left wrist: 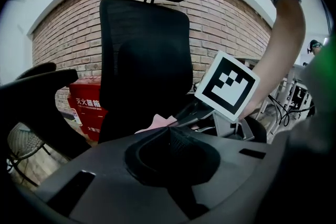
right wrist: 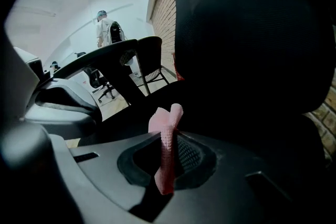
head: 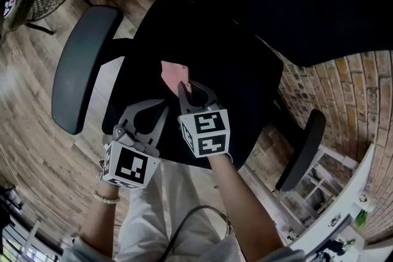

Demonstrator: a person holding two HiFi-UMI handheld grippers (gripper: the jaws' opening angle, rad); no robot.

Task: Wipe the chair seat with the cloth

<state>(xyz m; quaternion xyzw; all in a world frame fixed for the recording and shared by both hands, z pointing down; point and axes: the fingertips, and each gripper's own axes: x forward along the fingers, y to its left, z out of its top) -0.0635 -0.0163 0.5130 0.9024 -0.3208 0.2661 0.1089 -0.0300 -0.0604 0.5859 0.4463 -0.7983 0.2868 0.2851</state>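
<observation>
Wiping looks to be only starting on the black office-chair seat (head: 245,89). The right gripper (head: 191,90) is clenching the pink cloth (head: 175,75) over the seat's middle, while the left gripper (head: 163,106) is hovering at the seat's front edge, clenched on nothing. The small cloth is bunching into a narrow fold, so the next move is calling for pressing it flat against the seat.

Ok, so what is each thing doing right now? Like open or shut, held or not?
Pink cloth: bunched up, pinched in the right gripper, over the chair seat.
Right gripper: shut on the pink cloth.
Left gripper: shut, holding nothing.
Chair seat: nobody sitting on it.
Chair backrest: standing upright.
</observation>
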